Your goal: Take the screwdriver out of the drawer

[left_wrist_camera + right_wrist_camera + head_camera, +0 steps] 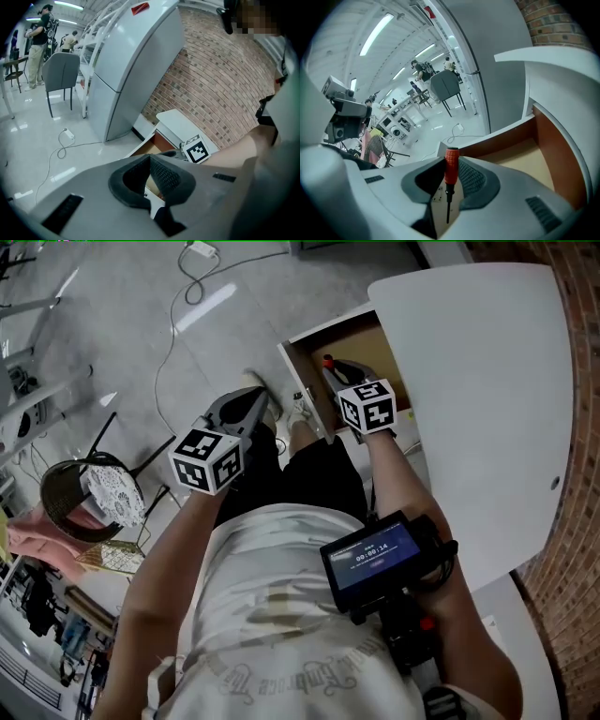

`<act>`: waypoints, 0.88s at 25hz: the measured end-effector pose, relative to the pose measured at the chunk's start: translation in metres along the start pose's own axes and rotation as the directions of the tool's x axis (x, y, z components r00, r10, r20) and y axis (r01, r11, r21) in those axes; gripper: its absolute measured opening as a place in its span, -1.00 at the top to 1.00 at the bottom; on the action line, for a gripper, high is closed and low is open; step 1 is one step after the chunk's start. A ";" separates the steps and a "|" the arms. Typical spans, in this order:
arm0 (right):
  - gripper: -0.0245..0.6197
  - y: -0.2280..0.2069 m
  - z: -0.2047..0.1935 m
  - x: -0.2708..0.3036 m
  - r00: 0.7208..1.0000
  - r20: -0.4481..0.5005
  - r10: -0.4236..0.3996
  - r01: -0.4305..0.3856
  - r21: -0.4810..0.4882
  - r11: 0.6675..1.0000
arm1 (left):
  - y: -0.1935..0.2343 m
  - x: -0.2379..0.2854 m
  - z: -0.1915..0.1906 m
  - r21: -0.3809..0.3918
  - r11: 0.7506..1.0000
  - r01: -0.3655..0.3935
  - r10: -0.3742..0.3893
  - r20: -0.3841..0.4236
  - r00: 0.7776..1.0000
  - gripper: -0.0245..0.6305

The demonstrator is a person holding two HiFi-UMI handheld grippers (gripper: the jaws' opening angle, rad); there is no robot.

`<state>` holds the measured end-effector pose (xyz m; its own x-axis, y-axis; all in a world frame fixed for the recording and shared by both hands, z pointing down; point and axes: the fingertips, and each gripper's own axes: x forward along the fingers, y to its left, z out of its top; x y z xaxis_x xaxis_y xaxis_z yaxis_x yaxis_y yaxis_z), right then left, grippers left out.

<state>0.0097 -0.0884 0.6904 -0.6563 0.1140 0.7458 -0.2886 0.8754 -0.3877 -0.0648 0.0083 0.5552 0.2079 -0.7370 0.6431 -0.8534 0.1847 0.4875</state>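
Right tool [452, 175]: we saw it clamped on the screwdriver [451, 165], red handle pinched between the 2 pads.
Screwdriver spot: over the open drawer [364, 341], which stuck out from under the white table [478, 409].
Left tool [150, 159]: jaws together, nothing between them, held just beside the drawer front.

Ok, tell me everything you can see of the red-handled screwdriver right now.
The red-handled screwdriver has a ribbed red plastic-looking grip, a short black collar and a thin dark shaft. In the right gripper view it stands handle up, tip down. The right gripper is shut on the handle, a pad on each side; nothing else visibly touches it. It is held over the open wooden drawer.
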 end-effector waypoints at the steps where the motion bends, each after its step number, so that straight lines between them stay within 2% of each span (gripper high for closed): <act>1: 0.60 0.002 0.002 -0.001 1.000 0.010 -0.001 0.001 0.003 1.000 | 0.000 0.000 0.001 0.004 1.000 0.001 -0.001 0.002 1.000 0.86; 6: 0.60 0.009 0.010 -0.001 0.999 0.047 0.000 0.000 -0.001 1.000 | 0.001 0.004 0.010 0.040 0.999 0.010 -0.011 0.011 1.000 0.86; 12: 0.60 0.017 0.021 -0.057 0.993 0.114 -0.014 0.013 0.015 1.000 | -0.039 -0.009 0.032 0.079 0.997 0.025 -0.027 0.033 0.999 0.86; 19: 0.60 0.027 0.033 -0.092 0.982 0.181 -0.054 0.049 0.034 0.998 | -0.041 -0.017 0.040 0.095 0.994 0.051 -0.054 0.027 0.998 0.86; 22: 0.60 0.030 0.040 -0.106 0.974 0.211 -0.080 0.072 0.045 0.996 | -0.041 -0.019 0.043 0.133 0.988 0.073 -0.075 0.009 0.997 0.86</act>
<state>0.0426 -0.0927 0.5782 -0.7637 -0.0580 0.6430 -0.3658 0.8595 -0.3571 -0.0541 -0.0129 0.4971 0.2668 -0.7546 0.5995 -0.8918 0.0426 0.4504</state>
